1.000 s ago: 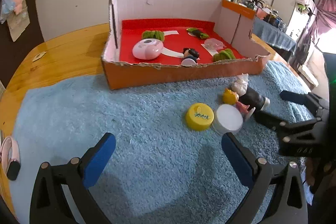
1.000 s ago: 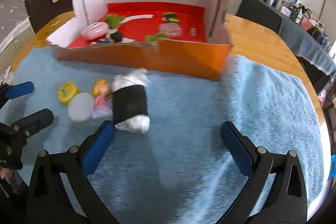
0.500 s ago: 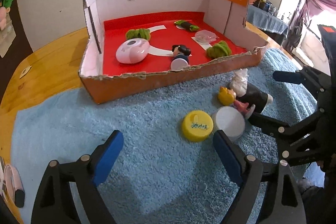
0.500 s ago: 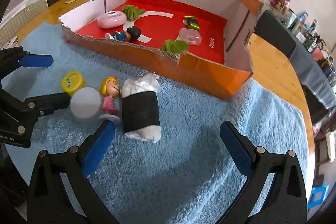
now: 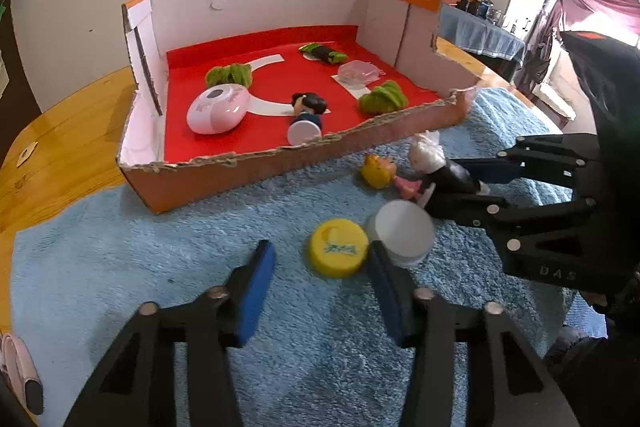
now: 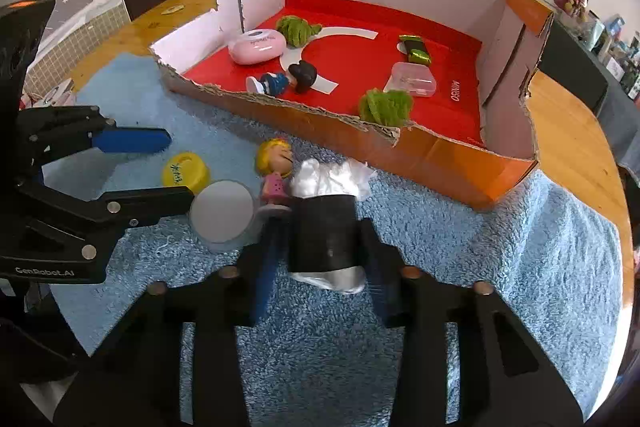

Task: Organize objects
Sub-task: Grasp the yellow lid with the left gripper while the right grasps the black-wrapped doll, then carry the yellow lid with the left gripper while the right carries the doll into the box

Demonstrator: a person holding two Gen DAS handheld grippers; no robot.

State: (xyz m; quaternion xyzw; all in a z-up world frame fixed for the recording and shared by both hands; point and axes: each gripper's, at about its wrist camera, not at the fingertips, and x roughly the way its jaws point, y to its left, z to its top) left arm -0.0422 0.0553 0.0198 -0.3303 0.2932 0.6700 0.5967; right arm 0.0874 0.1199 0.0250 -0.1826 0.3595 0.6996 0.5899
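On the blue towel (image 5: 160,267) lie a yellow cap (image 5: 339,247), a white round lid (image 5: 404,233), a blonde doll (image 6: 274,167) and a black-wrapped white roll (image 6: 324,239). My left gripper (image 5: 320,253) points down at the yellow cap (image 6: 186,174), which sits between its fingertips. Its jaws are closing; towel still shows between the left pad and the cap. My right gripper (image 6: 320,227) straddles the roll. Its jaws are closing and both pads meet the roll's sides. The right gripper (image 5: 444,185) also shows in the left wrist view.
An orange cardboard box (image 5: 224,183) with a red floor stands just behind the towel. It holds a pink case (image 5: 218,109), a dark-haired doll (image 5: 306,115), green tufts and a clear container (image 5: 358,73). Wooden table (image 5: 60,147) shows to the left.
Both grippers went from wide open to narrow. The left one drew in around the yellow cap. The right one came forward over the roll and closed on its sides.
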